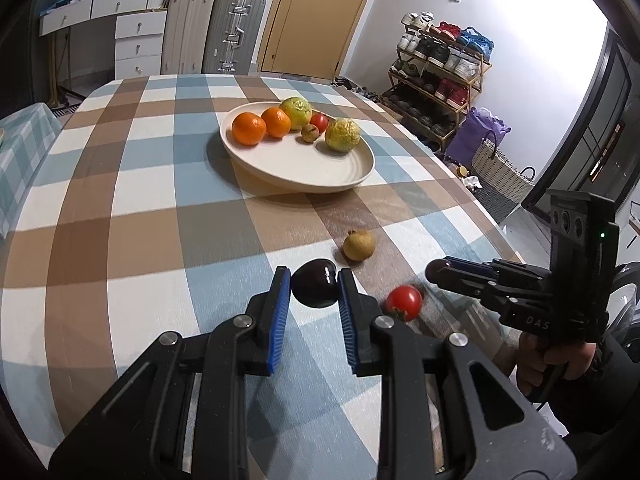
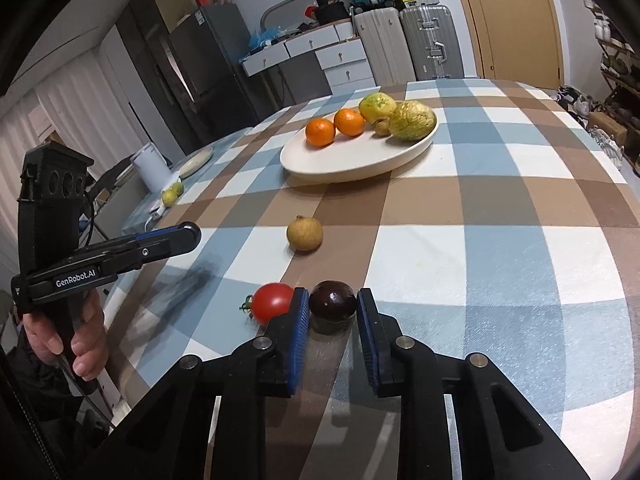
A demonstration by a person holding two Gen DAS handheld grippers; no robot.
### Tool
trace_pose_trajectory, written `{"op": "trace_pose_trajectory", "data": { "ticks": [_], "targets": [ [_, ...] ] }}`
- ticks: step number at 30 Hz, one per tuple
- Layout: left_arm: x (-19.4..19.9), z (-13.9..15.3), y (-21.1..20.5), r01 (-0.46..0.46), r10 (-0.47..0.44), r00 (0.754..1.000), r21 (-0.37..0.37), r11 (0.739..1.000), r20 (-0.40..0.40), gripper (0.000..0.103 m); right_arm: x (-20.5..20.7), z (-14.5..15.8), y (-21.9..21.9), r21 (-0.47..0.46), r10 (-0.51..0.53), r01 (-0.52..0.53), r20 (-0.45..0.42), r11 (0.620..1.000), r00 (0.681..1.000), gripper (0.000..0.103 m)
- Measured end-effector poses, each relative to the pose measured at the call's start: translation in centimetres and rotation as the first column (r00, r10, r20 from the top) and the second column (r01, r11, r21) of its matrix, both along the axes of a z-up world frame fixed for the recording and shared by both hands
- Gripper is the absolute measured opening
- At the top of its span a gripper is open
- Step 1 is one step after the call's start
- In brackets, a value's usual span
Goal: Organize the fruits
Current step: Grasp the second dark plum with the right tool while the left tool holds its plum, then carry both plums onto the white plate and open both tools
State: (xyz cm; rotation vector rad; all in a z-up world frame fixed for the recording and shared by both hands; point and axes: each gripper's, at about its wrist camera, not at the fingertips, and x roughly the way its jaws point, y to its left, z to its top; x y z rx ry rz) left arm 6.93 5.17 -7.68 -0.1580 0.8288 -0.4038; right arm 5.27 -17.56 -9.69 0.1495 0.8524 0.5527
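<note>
Left wrist view: dark fruit point(image 1: 314, 289) on table point(image 1: 160, 208), dead ahead of left tongs point(image 1: 314, 276). Right tongs point(image 2: 333, 296) likewise aimed. Both parted, empty; nearer undetermined.

**Hidden and cut-off bits**

Right wrist view: tomato point(image 2: 272, 302) partly behind a finger point(image 2: 299, 320) of the right gripper point(image 2: 333, 296). Small brown fruit point(image 2: 381, 126) half hidden by green fruit point(image 2: 412, 120). Shoe rack point(image 2: 618, 80) cut by edge. Finger contact with dark fruit point(image 2: 332, 306) unclear.

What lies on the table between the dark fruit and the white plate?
One small yellow-brown fruit lies there on the checked cloth; both wrist views show it.
</note>
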Motion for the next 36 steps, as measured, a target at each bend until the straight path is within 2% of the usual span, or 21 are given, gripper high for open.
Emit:
{"op": "trace_pose_trajectory", "data": {
  "ticks": [18, 36],
  "targets": [
    [7.8, 1.0, -0.4, -0.029, 0.029, 0.999, 0.001, 1.000, 0.022, 0.021, 4.5, 2.4, -1.0, 0.071, -0.022, 0.019, 0.042, 0.997, 0.999, 0.025],
    [15.9, 0.2, 0.3, -0.083, 0.083, 0.996, -0.039, 0.996, 0.009, 0.021, 13.8, 5.9, 2.8, 0.093, 0.024, -0.031, 0.072, 0.995, 0.997, 0.025]
  ]
}}
